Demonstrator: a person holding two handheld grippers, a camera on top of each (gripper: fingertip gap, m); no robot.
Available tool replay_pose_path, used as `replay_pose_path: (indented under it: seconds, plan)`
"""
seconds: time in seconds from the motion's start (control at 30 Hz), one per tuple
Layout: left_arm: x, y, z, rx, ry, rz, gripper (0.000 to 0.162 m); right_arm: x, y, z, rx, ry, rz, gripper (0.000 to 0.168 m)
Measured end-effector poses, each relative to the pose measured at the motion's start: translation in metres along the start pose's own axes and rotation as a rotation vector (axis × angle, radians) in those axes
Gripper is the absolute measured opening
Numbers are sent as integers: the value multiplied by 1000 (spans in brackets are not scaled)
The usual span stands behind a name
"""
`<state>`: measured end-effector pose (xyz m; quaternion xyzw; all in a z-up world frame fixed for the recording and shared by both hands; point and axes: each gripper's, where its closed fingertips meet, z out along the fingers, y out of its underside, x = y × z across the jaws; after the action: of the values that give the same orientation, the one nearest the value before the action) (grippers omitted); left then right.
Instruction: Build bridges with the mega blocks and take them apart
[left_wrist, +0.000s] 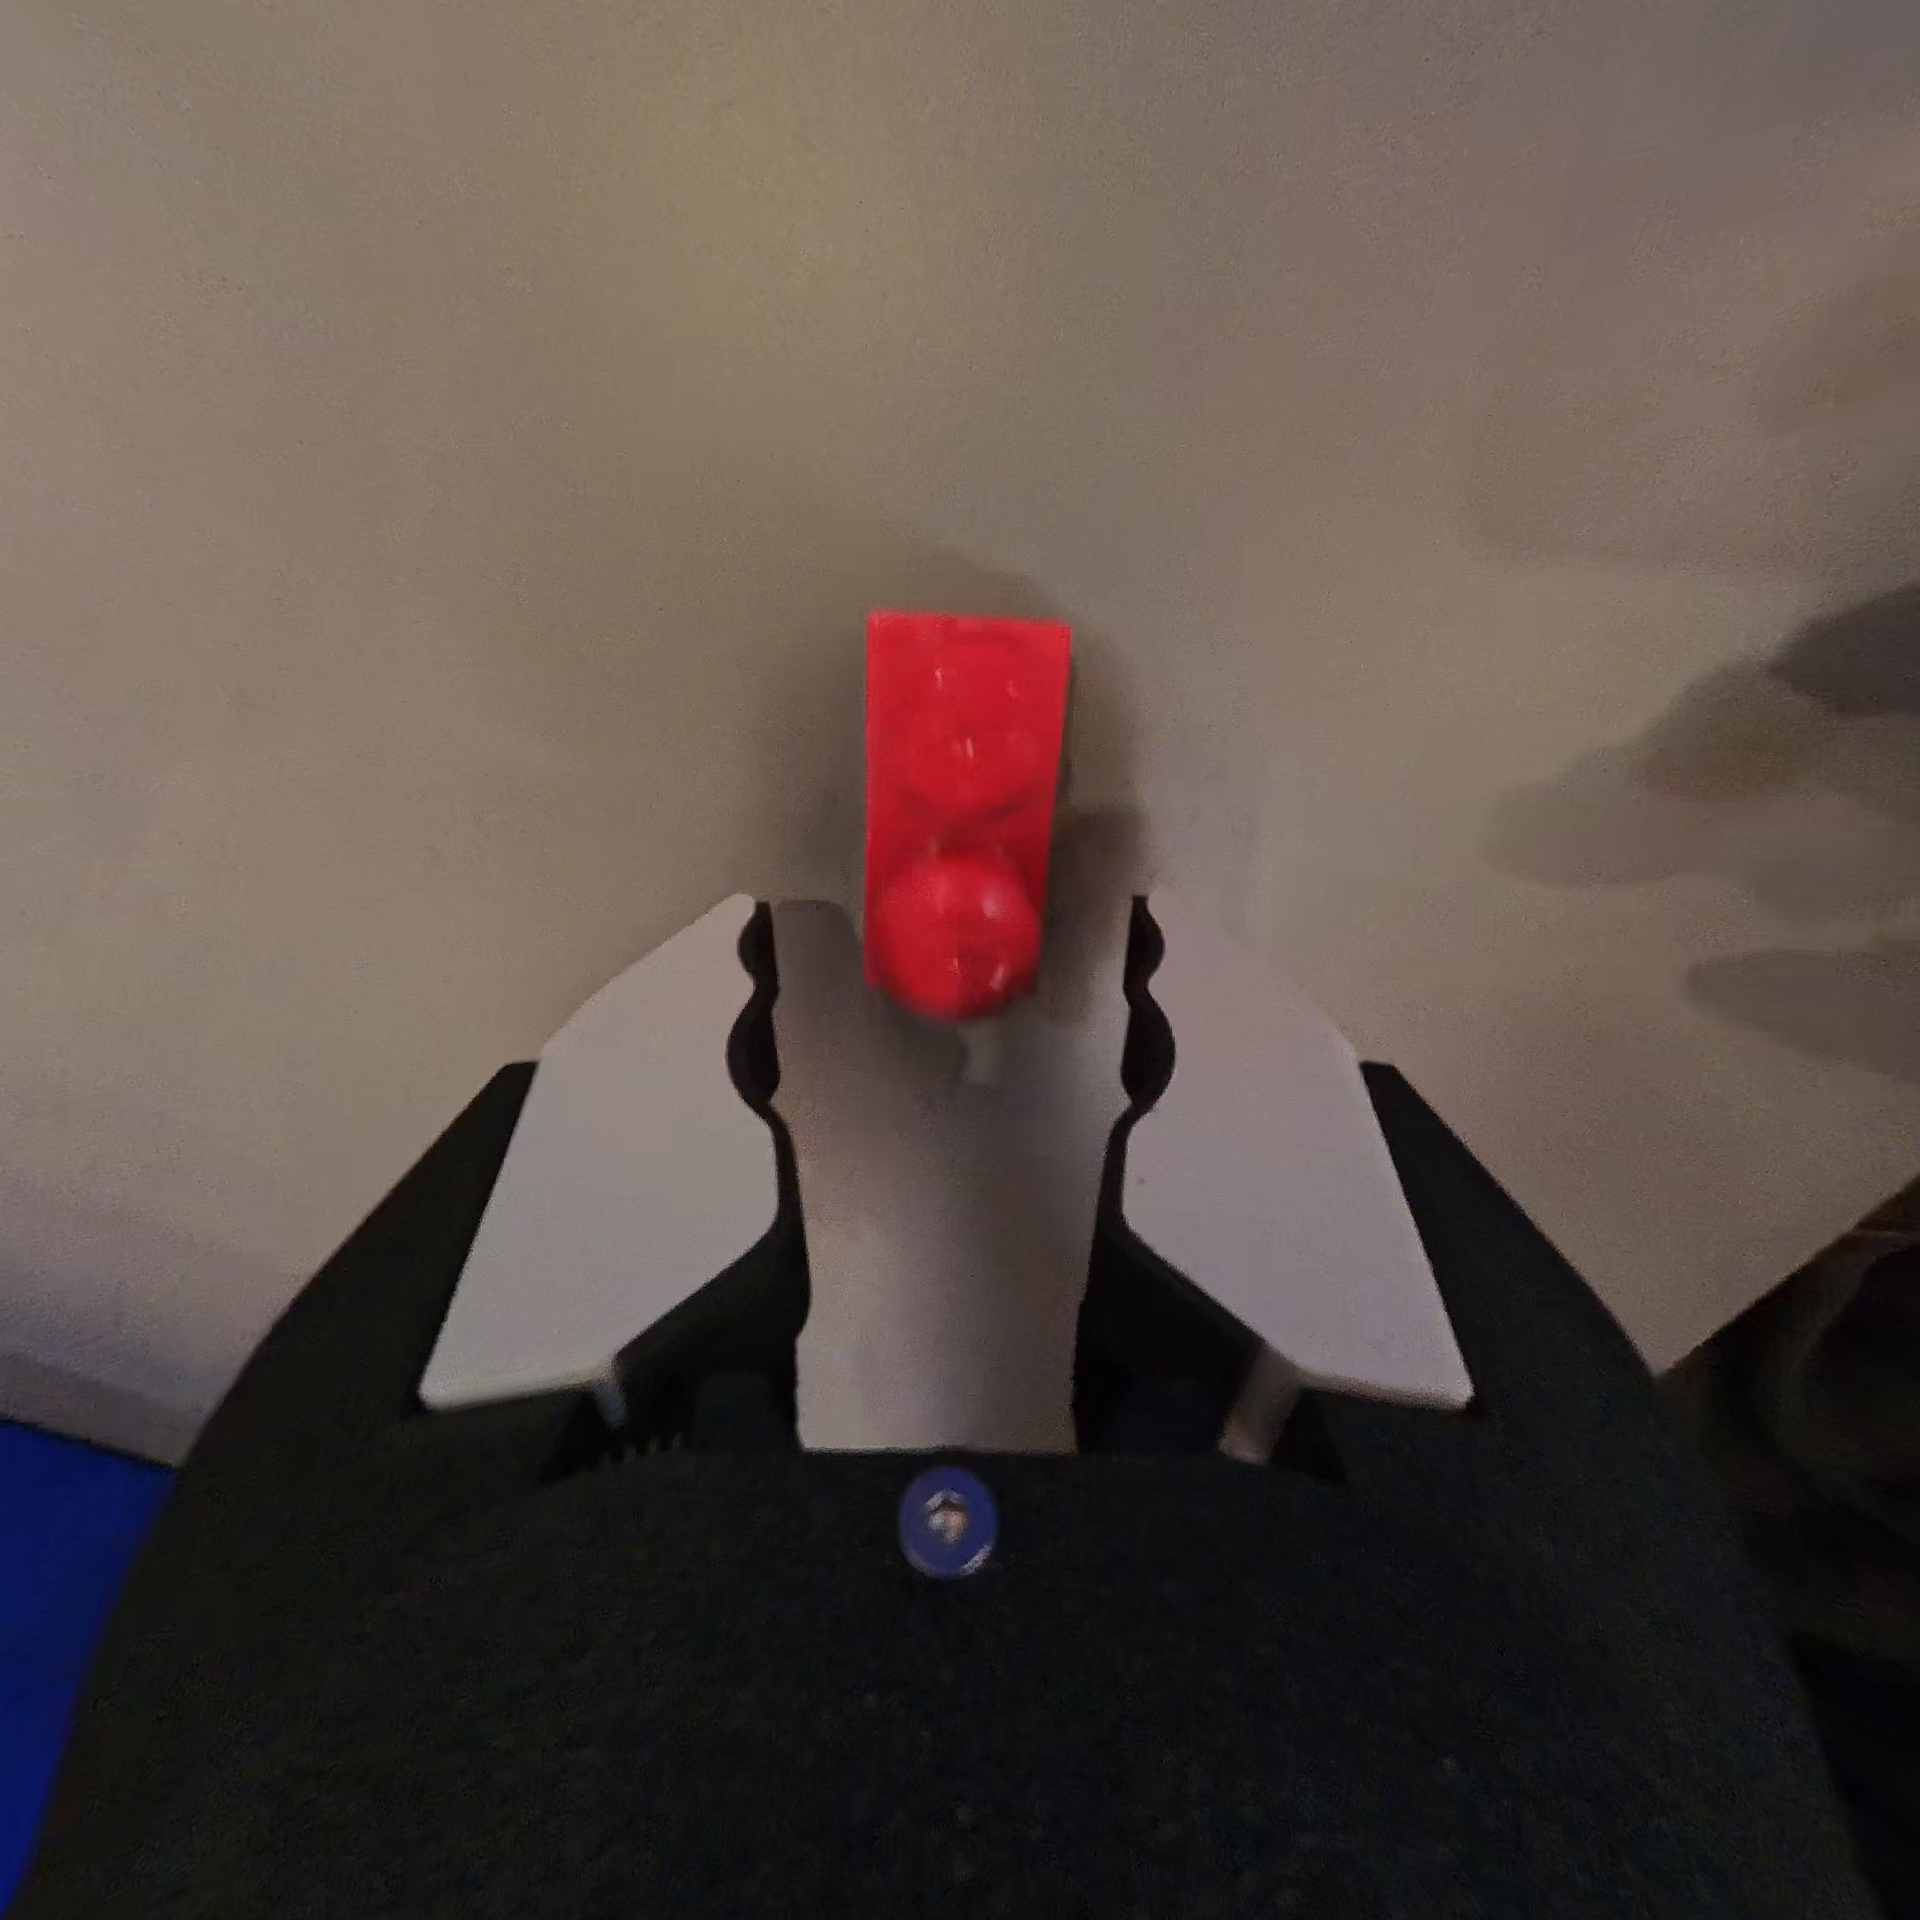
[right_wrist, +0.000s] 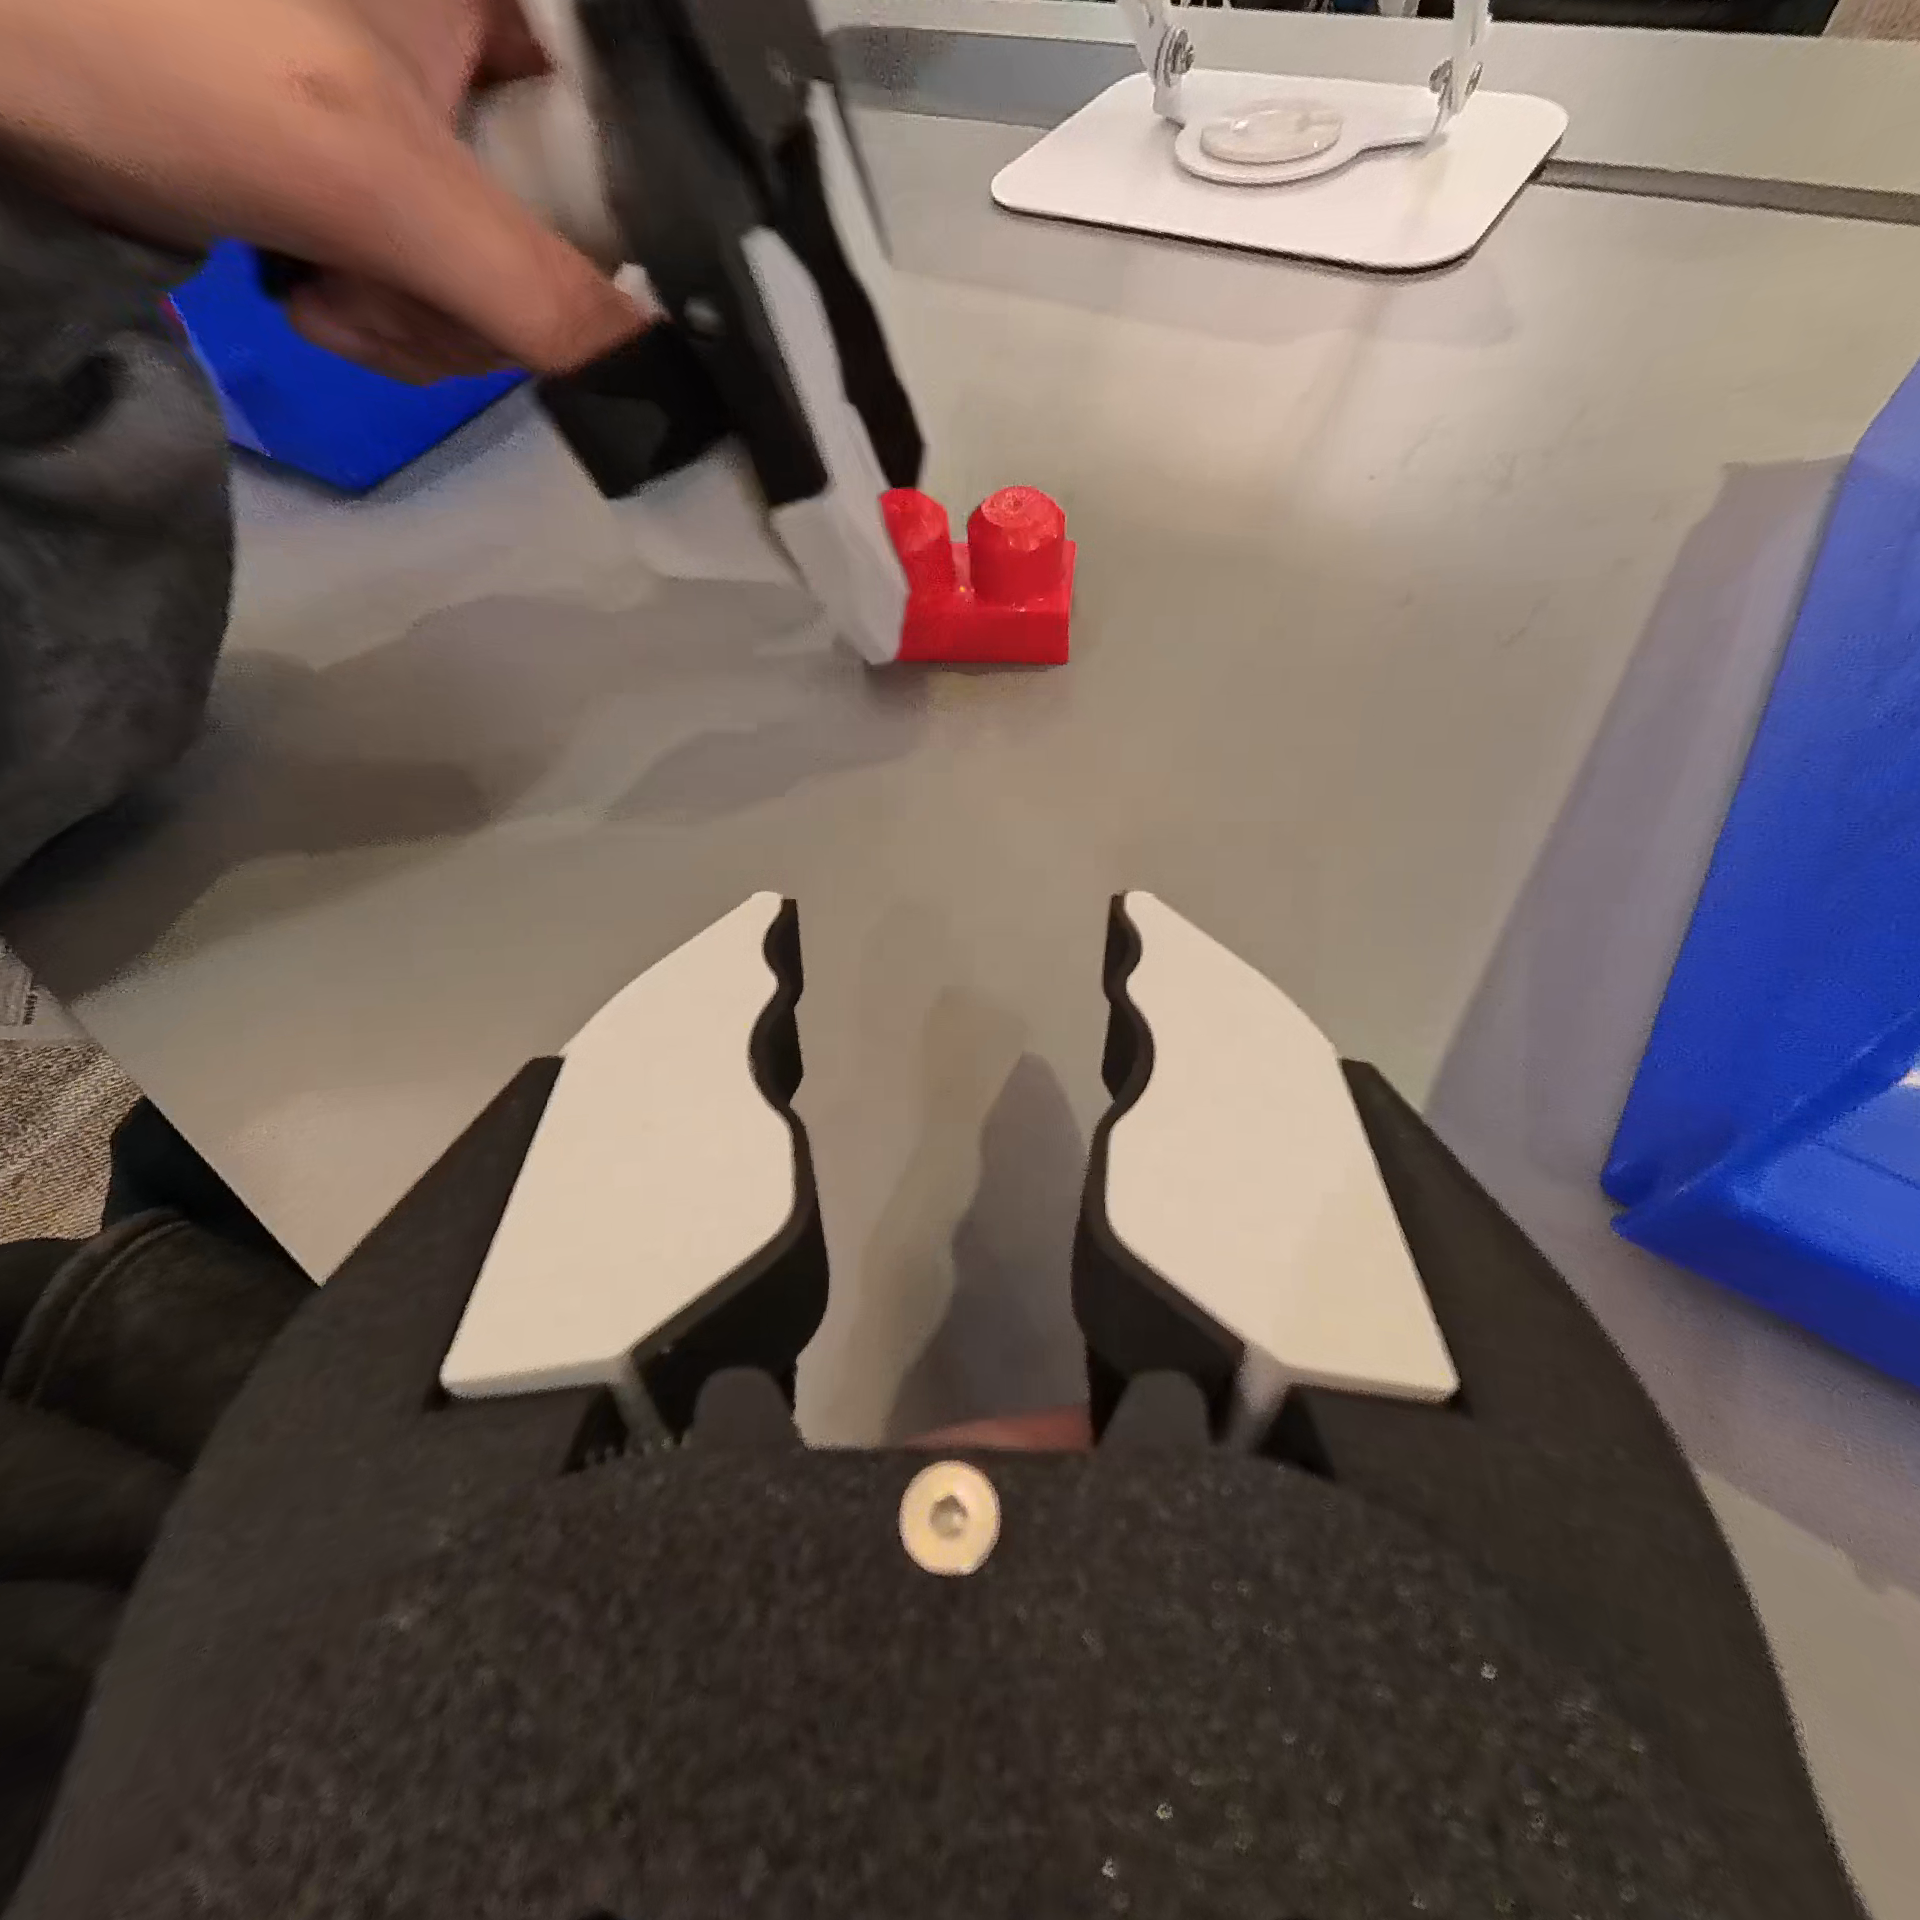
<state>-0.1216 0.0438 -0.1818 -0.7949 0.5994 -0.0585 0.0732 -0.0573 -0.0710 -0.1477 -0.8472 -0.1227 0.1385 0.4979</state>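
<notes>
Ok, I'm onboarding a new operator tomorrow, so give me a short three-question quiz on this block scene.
1. True or false: the red two-stud block is lifted off the grey table.
2. Which gripper is closest to the red block: A) left gripper B) right gripper C) neither?
3. Fill in: both grippers' fingers are ____ (open/shut).

Key
1. False: it rests on the table, studs up.
2. A: its open fingers straddle the block's near end, while the right one hangs well back over bare table.
3. Open, with a clear gap between each pair and nothing held.
</notes>
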Motion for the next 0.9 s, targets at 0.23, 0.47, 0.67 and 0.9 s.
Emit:
replay_pose_path:
  seconds: [0.23, 0.47, 0.67, 0.9]
  plan:
    - [27, 31, -63, 671, 37, -225, 61, 0, -1, 1, 15, -7, 52, 59]
    - [49, 92, -79, 922, -13, -387, 67, -1, -2, 16, -29, 14, 84, 65]
    - [49, 109, -68, 950, -54, -417, 65, -14, -18, 55, -105, 43, 33, 74]
    - [54, 109, -57, 923, 5, -402, 63, 6, -44, 126, -191, 273, -76, 85]
